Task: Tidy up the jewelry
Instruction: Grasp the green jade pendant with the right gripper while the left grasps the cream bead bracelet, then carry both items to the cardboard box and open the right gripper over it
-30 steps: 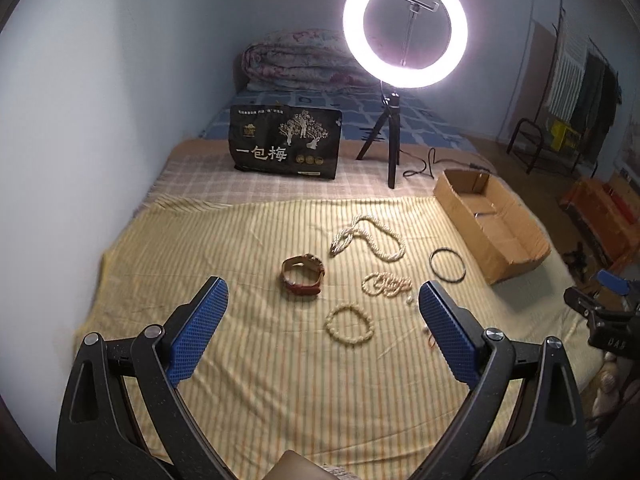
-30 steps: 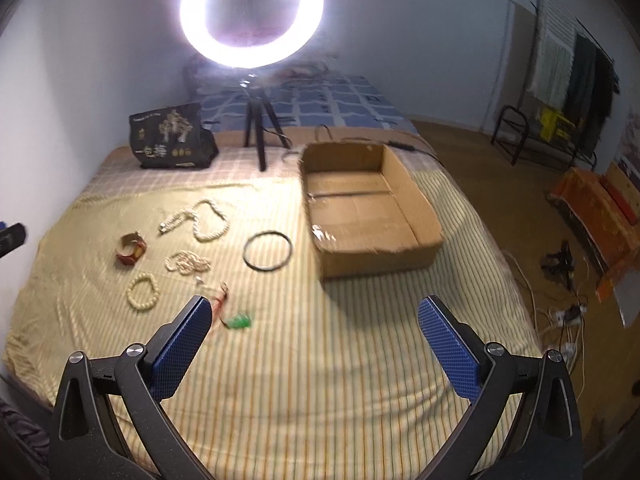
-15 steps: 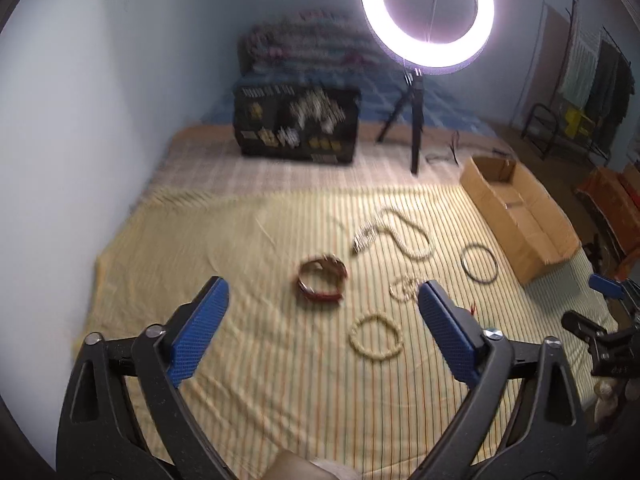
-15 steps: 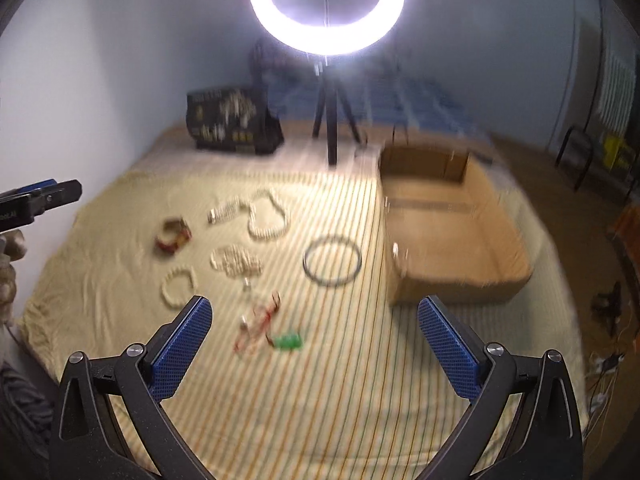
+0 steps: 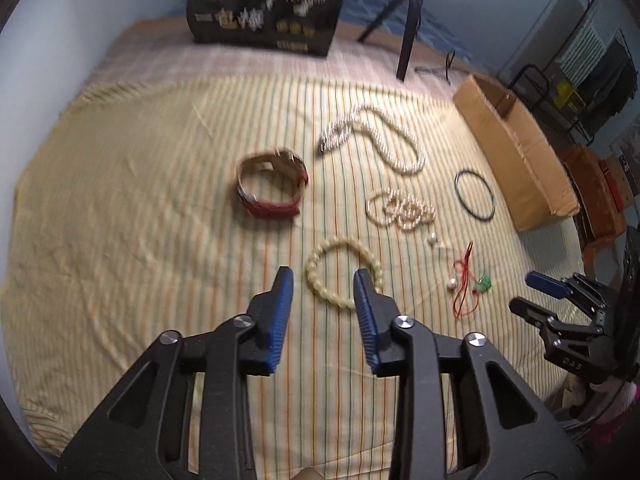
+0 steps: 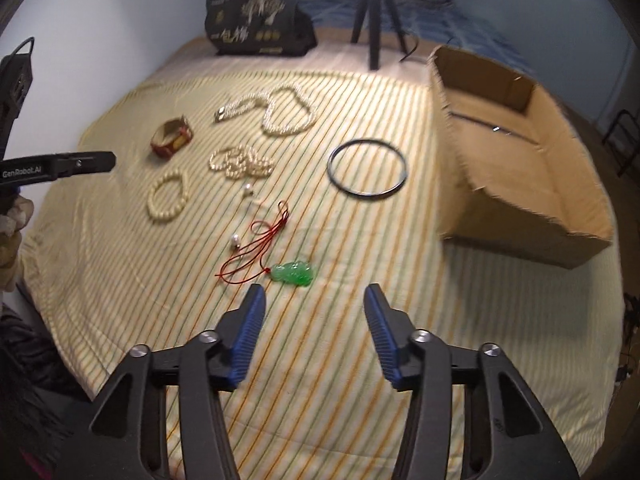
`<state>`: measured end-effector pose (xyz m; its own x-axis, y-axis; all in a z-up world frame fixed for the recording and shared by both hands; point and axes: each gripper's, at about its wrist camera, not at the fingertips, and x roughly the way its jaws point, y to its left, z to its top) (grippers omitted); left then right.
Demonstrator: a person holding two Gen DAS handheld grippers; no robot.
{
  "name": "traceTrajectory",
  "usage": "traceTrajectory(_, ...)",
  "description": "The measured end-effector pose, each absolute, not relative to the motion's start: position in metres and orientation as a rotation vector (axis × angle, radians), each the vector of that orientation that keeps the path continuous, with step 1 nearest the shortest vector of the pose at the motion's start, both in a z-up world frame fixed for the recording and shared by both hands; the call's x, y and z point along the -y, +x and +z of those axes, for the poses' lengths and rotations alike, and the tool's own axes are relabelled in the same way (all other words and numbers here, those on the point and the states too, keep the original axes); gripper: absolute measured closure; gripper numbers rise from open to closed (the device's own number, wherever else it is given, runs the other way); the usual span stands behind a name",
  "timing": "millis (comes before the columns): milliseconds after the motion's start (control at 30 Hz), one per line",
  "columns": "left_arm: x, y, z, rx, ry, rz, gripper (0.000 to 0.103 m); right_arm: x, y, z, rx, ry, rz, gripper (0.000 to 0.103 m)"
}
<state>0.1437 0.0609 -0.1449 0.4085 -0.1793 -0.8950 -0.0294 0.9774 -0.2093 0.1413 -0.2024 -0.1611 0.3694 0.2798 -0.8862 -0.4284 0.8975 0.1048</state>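
Jewelry lies on a striped yellow bedspread. My left gripper (image 5: 324, 276) is open and hovers just short of a cream bead bracelet (image 5: 343, 274), also in the right wrist view (image 6: 167, 196). Beyond it are a red leather bracelet (image 5: 272, 190), a small pearl cluster (image 5: 400, 210) and a long pearl necklace (image 5: 376, 140). My right gripper (image 6: 312, 296) is open, just short of a green jade pendant (image 6: 294, 272) on a red cord (image 6: 256, 240). A black bangle (image 6: 366, 168) lies near the cardboard box (image 6: 520, 160).
A black printed bag (image 6: 260, 24) and a ring-light tripod (image 6: 374, 12) stand at the far side of the bed. Two loose pearls (image 6: 240, 216) lie by the red cord. A clothes rack (image 5: 580, 76) and orange boxes (image 5: 600, 192) stand right of the bed.
Both grippers have dropped lower and closer to the bedspread. Both jaws have narrowed, the left more. The left now faces the cream bracelet, the right the green pendant.
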Motion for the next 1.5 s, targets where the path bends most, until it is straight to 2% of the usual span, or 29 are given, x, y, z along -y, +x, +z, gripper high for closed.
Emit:
traceTrajectory(233,-0.072,0.148,-0.154,-1.180,-0.244,-0.085,0.074,0.189,0.151,-0.182,-1.142,-0.267,0.519,0.061)
traceTrajectory(400,-0.073,0.152,-0.160,-1.186,-0.251,-0.082,0.074,0.190,0.161,-0.180,-1.157,-0.185,0.545,0.061)
traceTrajectory(933,-0.069,0.163,-0.187,-1.246,-0.266,-0.075,0.074,0.171,0.169,-0.193,-1.167,-0.286,0.523,0.060)
traceTrajectory(1033,-0.068,0.165,-0.194,-1.264,-0.271,-0.079,0.074,0.170,0.168,-0.193,-1.167,-0.290,0.523,0.066)
traceTrajectory(1333,-0.065,0.170,-0.206,-1.293,-0.258,-0.052,0.074,0.168,0.166,-0.194,-1.159,-0.303,0.512,0.066)
traceTrajectory(1367,-0.063,0.171,-0.206,-1.291,-0.249,-0.050,0.079,0.169,0.165,-0.194,-1.159,-0.303,0.512,0.066)
traceTrajectory(1400,-0.060,0.175,-0.207,-1.284,-0.236,-0.044,0.092,0.169,0.165,-0.194,-1.160,-0.303,0.512,0.066)
traceTrajectory(1467,-0.060,0.177,-0.209,-1.279,-0.230,-0.037,0.097,0.170,0.165,-0.193,-1.160,-0.297,0.512,0.072)
traceTrajectory(1500,-0.062,0.177,-0.209,-1.277,-0.247,-0.038,0.097,0.170,0.165,-0.193,-1.159,-0.295,0.512,0.072)
